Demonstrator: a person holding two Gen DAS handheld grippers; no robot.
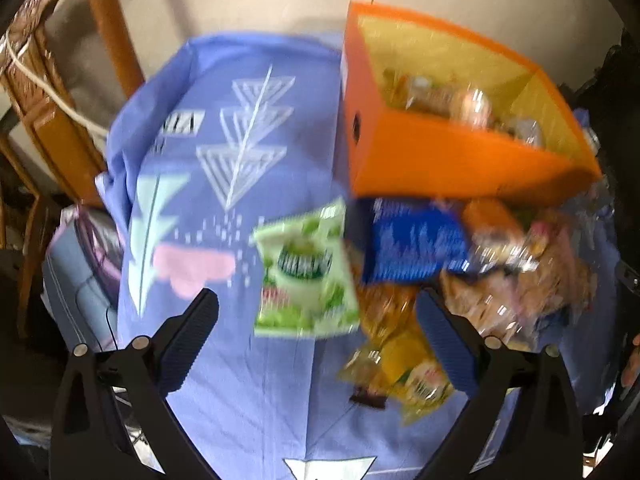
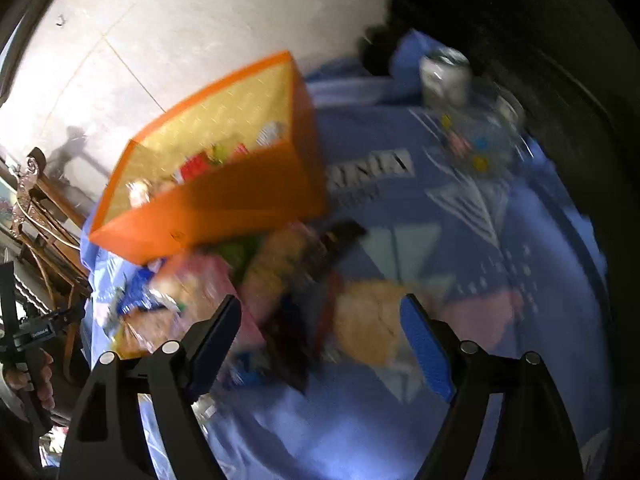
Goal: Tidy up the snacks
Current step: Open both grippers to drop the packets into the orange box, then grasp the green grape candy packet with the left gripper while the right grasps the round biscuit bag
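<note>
Hovering over the blue cloth [image 1: 248,400], the left gripper [image 1: 316,312] had its jaws spread wide, and nothing was pressed between them. A green and white snack packet [image 1: 304,272] lay on the cloth just under the gap, and it touched neither finger. To the right of it were a dark blue packet [image 1: 416,240] and a yellow packet [image 1: 404,368], and further right a heap of clear wrapped snacks [image 1: 532,276]. The pictures were blurred, so the labels could not be read.

The orange box [image 1: 452,160] stood at the far side of the heap, with its near wall just beside the blue packet. Its inside was yellow, and several snacks [image 1: 448,100] already lay in it.

The right gripper [image 2: 320,316] was also released, with its two fingers apart and empty. Below it lay a pale golden packet [image 2: 368,320] and a dark packet [image 2: 292,344], near each other on the cloth. In this view the orange box [image 2: 224,208] was at the upper left, tilted by the lens, with red and green packets [image 2: 200,164] inside. A silver can [image 2: 444,76] stood upright at the far edge of the cloth, well apart from the box.
</note>
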